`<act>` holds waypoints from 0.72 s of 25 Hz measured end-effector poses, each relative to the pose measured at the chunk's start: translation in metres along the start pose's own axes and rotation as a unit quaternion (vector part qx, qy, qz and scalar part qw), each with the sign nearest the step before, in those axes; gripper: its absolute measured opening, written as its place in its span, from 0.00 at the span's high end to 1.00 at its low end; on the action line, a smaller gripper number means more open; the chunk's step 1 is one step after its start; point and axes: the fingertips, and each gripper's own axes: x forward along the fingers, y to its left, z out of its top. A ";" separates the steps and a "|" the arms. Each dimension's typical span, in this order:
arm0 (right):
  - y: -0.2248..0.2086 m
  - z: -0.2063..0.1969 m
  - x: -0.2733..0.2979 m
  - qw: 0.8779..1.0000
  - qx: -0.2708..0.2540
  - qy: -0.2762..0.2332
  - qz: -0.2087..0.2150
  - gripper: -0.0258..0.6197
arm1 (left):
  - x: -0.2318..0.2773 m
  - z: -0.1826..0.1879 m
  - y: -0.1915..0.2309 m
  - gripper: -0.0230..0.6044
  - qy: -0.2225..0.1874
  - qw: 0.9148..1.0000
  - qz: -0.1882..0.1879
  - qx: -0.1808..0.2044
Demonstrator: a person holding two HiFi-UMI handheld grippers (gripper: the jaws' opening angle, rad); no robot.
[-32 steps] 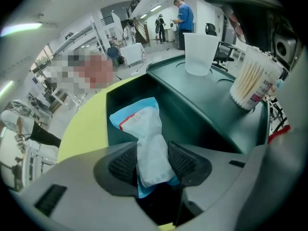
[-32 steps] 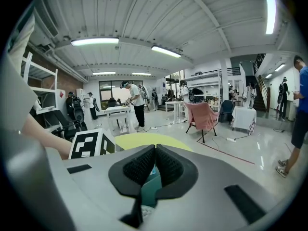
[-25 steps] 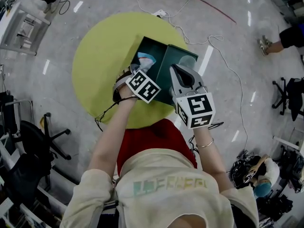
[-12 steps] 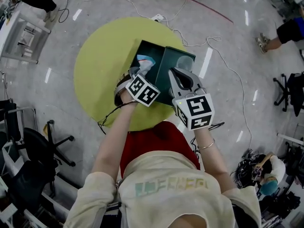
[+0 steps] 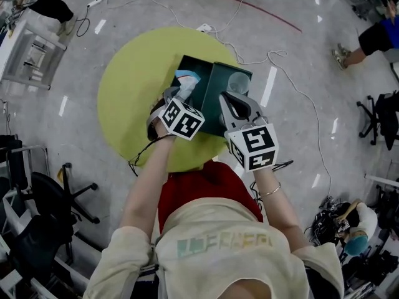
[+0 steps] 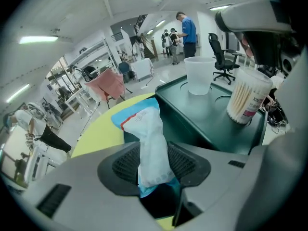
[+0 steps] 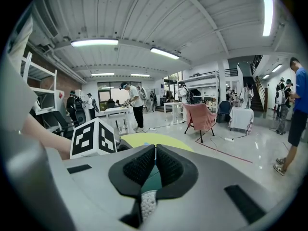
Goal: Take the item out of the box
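A dark green box (image 5: 190, 64) stands open on the round yellow table (image 5: 134, 86), its lid (image 6: 211, 114) lying flat to the right. A blue and white pouch (image 5: 187, 80) sticks up from the box's open half. My left gripper (image 5: 174, 94) is shut on this pouch (image 6: 151, 143), both pads pressing its lower part. On the lid stand a clear plastic cup (image 6: 198, 73) and a jar of cotton swabs (image 6: 246, 101). My right gripper (image 5: 232, 98) hovers over the lid above the jar, jaws shut (image 7: 155, 165), nothing between them.
A white cable (image 5: 299, 86) runs over the floor beyond the table. Black office chairs (image 5: 50, 185) stand to the left. People stand far off in the hall, one in blue (image 6: 187, 30). A pink chair (image 7: 199, 117) is behind the table.
My left gripper has shifted slightly with the pouch between its jaws. The right gripper has stayed over the lid.
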 end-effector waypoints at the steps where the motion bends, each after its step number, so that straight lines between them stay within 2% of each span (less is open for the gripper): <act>1: 0.002 -0.001 -0.002 1.000 0.000 0.000 0.000 0.90 | -0.003 0.000 -0.001 0.66 -0.003 1.000 0.000 -0.003; 18: 0.018 0.011 -0.025 1.000 0.001 -0.022 -0.016 0.90 | -0.038 0.011 -0.016 0.67 -0.062 0.998 -0.015 -0.030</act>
